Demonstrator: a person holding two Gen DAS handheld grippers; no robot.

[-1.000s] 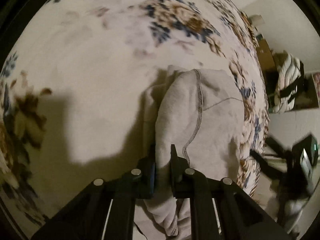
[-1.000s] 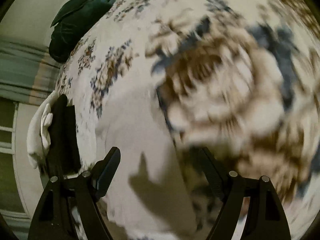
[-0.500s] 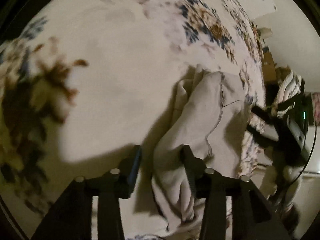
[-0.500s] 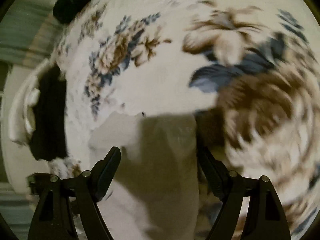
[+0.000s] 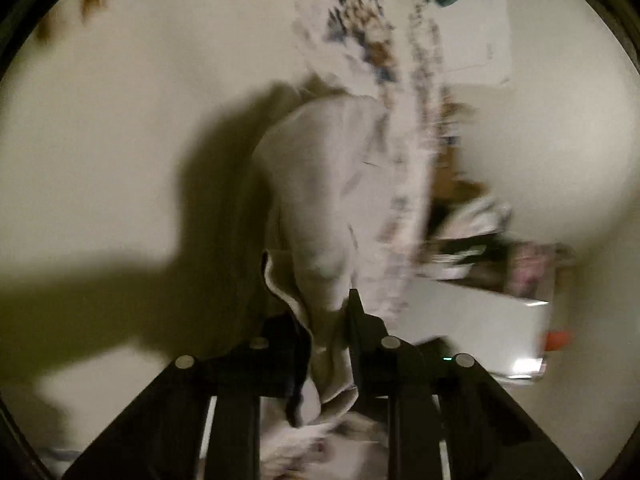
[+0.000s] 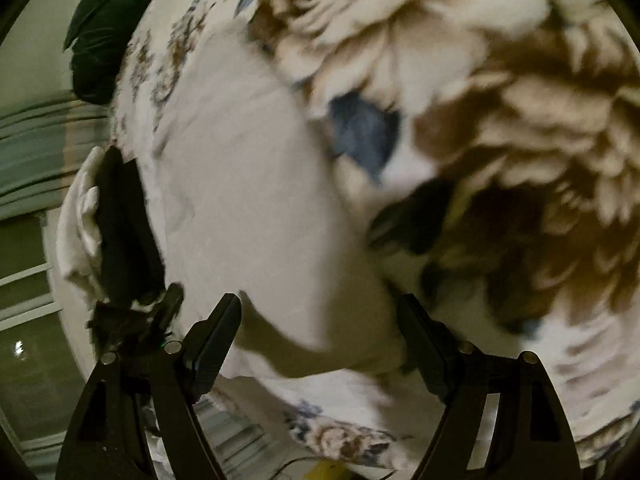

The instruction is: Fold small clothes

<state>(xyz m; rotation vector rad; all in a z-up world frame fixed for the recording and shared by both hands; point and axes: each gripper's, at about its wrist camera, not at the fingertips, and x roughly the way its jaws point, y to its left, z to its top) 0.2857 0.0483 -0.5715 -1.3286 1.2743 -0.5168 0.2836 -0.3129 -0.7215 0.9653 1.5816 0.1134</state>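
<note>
Folding this garment well depends on the left tool, whose two sides are clamped on a bunched edge of the pale grey cloth. From that pinch the cloth trails forward and away across the flowered bedspread. It looks heaped and doubled over, not flat, though blur hides the finer creases.

The right tool is spread wide with nothing between its sides, hovering low over a pale stretch of the bedspread. The view is smeared, and I cannot say whether any of the garment lies under it.

My advice for the step in hand:
- Keep the left pinch firm and low, and draw the edge along the bed so the layers slide out instead of dragging as a lump.
- Bring the free right tool to an opposite edge or corner and take a thin bite of one layer only.
- Pull the two holds gently apart to flatten the piece before any fold.

A dark green pillow lies far ahead of the right tool, well clear of the work.
</note>
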